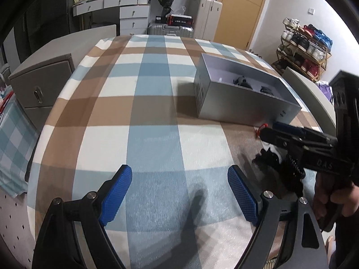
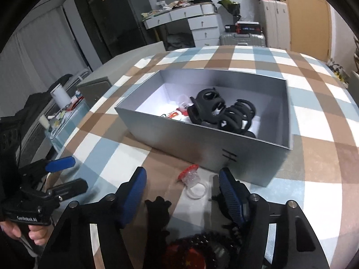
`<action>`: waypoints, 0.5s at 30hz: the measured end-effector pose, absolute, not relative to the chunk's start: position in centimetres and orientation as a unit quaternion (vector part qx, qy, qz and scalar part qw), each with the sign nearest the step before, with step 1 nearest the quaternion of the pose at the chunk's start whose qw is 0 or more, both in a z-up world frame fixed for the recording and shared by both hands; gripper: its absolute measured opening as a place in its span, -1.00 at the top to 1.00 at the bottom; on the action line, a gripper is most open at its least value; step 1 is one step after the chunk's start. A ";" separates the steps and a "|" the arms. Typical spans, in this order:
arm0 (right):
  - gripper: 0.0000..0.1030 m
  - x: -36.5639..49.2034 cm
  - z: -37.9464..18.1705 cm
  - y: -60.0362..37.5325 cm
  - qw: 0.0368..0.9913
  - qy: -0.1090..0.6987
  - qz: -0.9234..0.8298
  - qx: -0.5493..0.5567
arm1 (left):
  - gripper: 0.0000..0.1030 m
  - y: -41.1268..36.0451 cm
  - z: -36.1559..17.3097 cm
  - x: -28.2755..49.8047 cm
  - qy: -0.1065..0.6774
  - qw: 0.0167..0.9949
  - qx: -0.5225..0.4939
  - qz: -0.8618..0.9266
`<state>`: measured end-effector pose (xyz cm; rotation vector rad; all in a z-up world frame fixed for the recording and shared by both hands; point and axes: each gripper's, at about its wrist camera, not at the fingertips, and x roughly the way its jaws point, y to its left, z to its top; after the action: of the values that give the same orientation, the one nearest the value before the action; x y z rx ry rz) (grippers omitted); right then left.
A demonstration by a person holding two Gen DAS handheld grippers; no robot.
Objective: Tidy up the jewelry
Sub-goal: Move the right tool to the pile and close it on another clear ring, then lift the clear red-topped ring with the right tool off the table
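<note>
A box (image 2: pixel 202 143) sits on the bench (image 2: pixel 314 190), with 2 clips (image 2: pixel 222 112) inside it toward its right end. Before the box lie a small comb (image 2: pixel 187 172) and a ring (image 2: pixel 197 190). Nearer, between the right hand-held gripper's (image 2: pixel 181 198) fingers, lies another clip (image 2: pixel 158 213).

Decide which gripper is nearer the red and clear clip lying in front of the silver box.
Right. The right gripper opens just short of the clip; the left gripper hovers over bare cloth, well aside.
</note>
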<state>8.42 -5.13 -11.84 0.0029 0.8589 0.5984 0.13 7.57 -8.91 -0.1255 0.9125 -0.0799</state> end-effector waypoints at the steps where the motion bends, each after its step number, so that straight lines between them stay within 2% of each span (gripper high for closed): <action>1: -0.22 8.4 -11.9 -5.0 0.867 0.410 0.282 -0.005 | -0.63 7.6 -9.0 0.1 0.442 0.894 -0.060 -0.039; 7: 0.25 8.3 -12.4 -3.7 0.866 0.418 0.268 -0.050 | -0.63 7.7 -9.2 -0.1 0.446 0.892 -0.064 -0.041; 10: 0.63 8.1 -12.6 -3.2 0.867 0.416 0.263 -0.077 | -0.63 7.7 -9.4 -0.1 0.449 0.890 -0.064 -0.041; 15: 0.66 7.6 -12.2 -3.4 0.869 0.407 0.269 -0.075 | -0.63 7.7 -9.4 -0.2 0.450 0.890 -0.062 -0.040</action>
<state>7.62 -3.38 -12.18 -0.1571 0.8522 0.5637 -0.19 7.69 -9.37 -0.1283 0.9344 -0.0821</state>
